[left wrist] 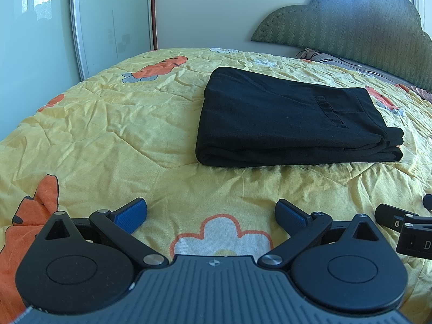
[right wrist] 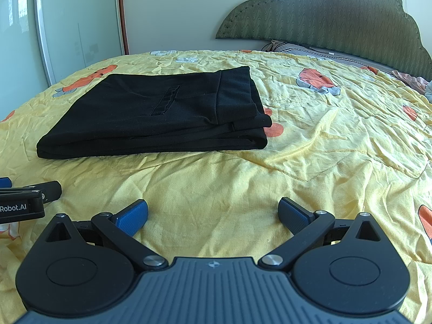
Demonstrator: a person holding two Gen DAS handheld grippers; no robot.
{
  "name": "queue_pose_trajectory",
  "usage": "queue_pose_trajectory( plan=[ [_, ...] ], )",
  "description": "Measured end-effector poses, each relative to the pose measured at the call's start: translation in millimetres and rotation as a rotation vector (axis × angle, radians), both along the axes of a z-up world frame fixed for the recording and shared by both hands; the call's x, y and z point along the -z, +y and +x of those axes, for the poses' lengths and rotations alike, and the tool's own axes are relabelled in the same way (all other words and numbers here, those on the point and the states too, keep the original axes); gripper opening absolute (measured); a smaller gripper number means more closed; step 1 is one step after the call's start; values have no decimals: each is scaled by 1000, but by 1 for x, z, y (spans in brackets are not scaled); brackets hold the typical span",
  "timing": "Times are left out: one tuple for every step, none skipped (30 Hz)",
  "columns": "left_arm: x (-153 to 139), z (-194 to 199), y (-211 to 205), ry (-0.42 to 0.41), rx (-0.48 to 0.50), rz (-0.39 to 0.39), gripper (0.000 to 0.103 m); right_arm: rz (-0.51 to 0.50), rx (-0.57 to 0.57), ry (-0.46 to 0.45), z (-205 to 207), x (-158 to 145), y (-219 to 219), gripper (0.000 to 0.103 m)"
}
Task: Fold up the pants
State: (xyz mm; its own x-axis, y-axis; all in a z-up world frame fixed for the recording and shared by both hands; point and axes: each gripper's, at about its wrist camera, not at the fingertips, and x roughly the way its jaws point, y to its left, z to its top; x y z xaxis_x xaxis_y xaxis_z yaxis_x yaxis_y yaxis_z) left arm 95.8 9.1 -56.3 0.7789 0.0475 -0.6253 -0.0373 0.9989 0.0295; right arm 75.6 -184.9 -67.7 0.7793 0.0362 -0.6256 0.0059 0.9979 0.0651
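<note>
- While both tools sit low over the bed, the left gripper (left wrist: 211, 212) has its jaws spread wide and released, nothing between the blue pads (left wrist: 132, 213); bare quilt shows in the gap.
- Right gripper (right wrist: 213, 212): jaws likewise spread wide and empty, blue pads (right wrist: 133, 216) well apart, quilt visible between them.
- Pants (left wrist: 291, 118): black, folded into a flat rectangular stack of several layers, lying on the quilt. Ahead of the left jaws and off to their right side, well apart from the fingertips. In the right wrist view the same pants (right wrist: 159, 116) lie ahead of the right jaws and off to their left side, also well apart. A slit pocket shows on the top layer; the layered open edges face the near right corner of the stack.
- Quilt (left wrist: 113, 135): yellow, wrinkled, printed with orange shapes and white flowers; one flower print sits directly between the left jaws.
- Neighbouring tool: part of the right gripper shows at the right edge of the left wrist view, just beside the left gripper; part of the left gripper shows at the left edge of the right wrist view, lettering "Robot.AI" legible.
- Headboard (right wrist: 324, 13): green, scalloped outline, far beyond the jaws on the right.
- Wardrobe door (right wrist: 78, 21): pale, glossy, far beyond the jaws on the left.
- Pillow (left wrist: 318, 56): partly seen at the foot of the headboard.
</note>
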Motion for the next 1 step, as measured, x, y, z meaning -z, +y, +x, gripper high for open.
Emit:
queue_pose_trajectory(
  plan=[
    [0, 0, 0, 0, 0, 0, 103, 0, 0, 0, 0, 0, 0, 103]
  ],
)
